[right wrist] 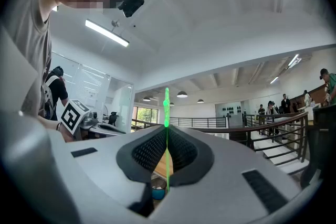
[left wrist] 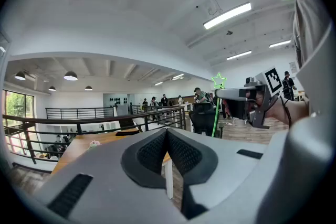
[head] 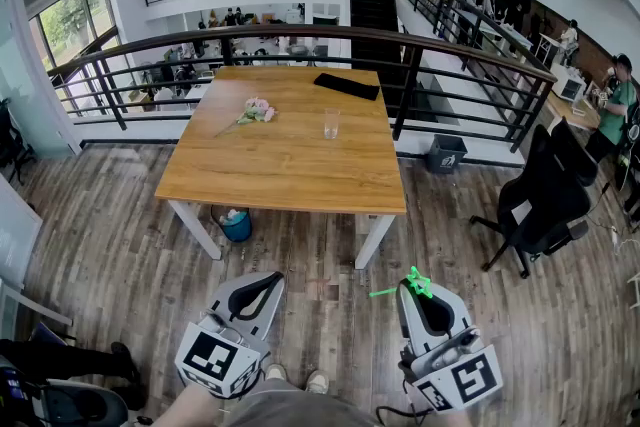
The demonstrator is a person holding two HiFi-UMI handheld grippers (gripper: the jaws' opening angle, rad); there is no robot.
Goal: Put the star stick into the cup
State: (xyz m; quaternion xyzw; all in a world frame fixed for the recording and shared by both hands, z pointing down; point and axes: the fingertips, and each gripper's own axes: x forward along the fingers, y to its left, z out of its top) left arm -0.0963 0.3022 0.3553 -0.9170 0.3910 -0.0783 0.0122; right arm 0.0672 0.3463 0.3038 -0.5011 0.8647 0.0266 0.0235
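Seen from above, a person stands on a wood-plank floor (head: 120,245), well back from a square wooden table (head: 290,170), with a handheld gripper in each hand low in the view. At lower left, the left gripper (head: 262,283) has its two jaws pressed together with nothing between them; its own view shows the dark pads meeting in a closed seam at the gripper's tip (left wrist: 167,131). On the table's left side lies a small bunch of pale pink flowers (head: 256,111). Under the table, near its front left leg, stands a blue bin (head: 236,225). Near the middle of the tabletop, slightly right, a clear cup (head: 331,123) stands upright and apart from everything else. Behind it, at the far edge, lies a flat black item (head: 347,86). At lower right, the right gripper (head: 418,289) is clamped on the green star stick (head: 415,285), far from the cup. In the right gripper view the thin stem (right wrist: 167,113) runs straight up through the closed jaws at that gripper's tip (right wrist: 167,136). From the left gripper view, the stick (left wrist: 216,110) stands upright across the right gripper (left wrist: 223,94), its star outline on top. Farther right, a black office chair (head: 545,200) sits on the floor beside a dark metal railing (head: 470,55).
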